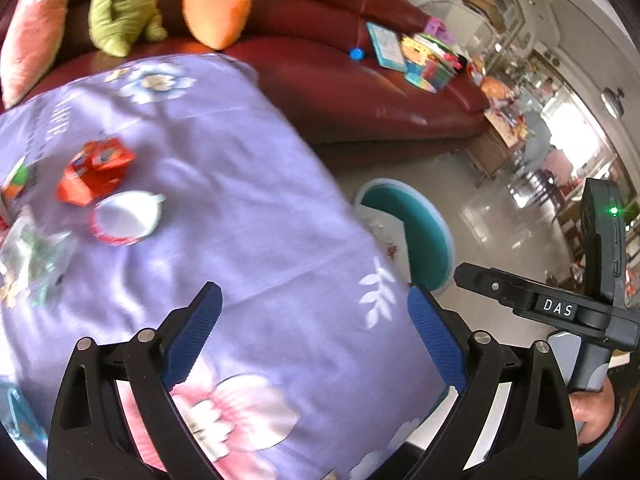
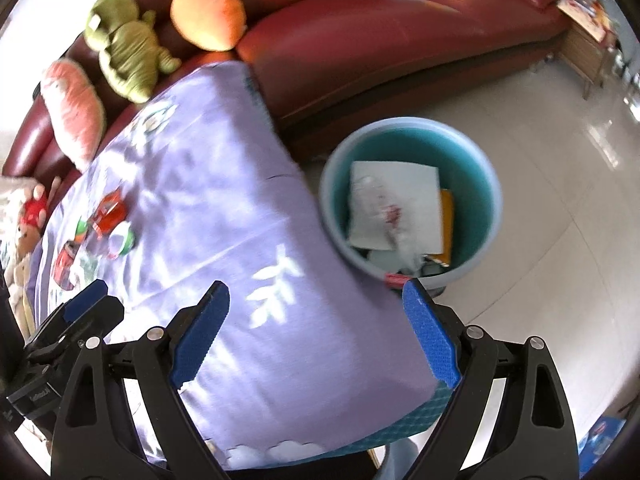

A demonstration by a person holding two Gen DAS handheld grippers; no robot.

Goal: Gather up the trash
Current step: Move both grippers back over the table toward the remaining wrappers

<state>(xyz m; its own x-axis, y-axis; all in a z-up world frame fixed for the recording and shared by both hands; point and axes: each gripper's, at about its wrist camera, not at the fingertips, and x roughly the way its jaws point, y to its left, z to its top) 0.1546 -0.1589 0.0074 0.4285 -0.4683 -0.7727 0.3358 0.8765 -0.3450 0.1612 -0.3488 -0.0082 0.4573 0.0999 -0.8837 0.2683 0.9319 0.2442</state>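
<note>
Since both grippers are hanging over the near end of the table with nothing in them, this looks like the gap between one piece of trash and the next. The left gripper (image 1: 314,330) has its blue pads spread wide, just purple tablecloth (image 1: 248,216) showing between them, and the right gripper (image 2: 316,330) is the same: jaws wide apart, empty, tilted down toward the table's corner.

What's left to collect sits in a bunch at the far left of the table: a crumpled red carton (image 1: 94,170), a white cup with a red rim (image 1: 126,218) tipped on its side and touching it, some clear plastic wrapping (image 1: 32,258) just beside that, plus a small green-and-orange carton (image 1: 16,178) at the edge of view. All of it is well apart from either gripper.

The teal bin (image 2: 412,200) stands on the floor right against the table's right side, which makes sense, since stuff can go straight off the edge into it. It already holds a white paper sheet (image 2: 394,204) and something yellow.

My guess is the left gripper is the better pick for the red carton, being on that side. The wrapping might be fiddly to pinch.
</note>
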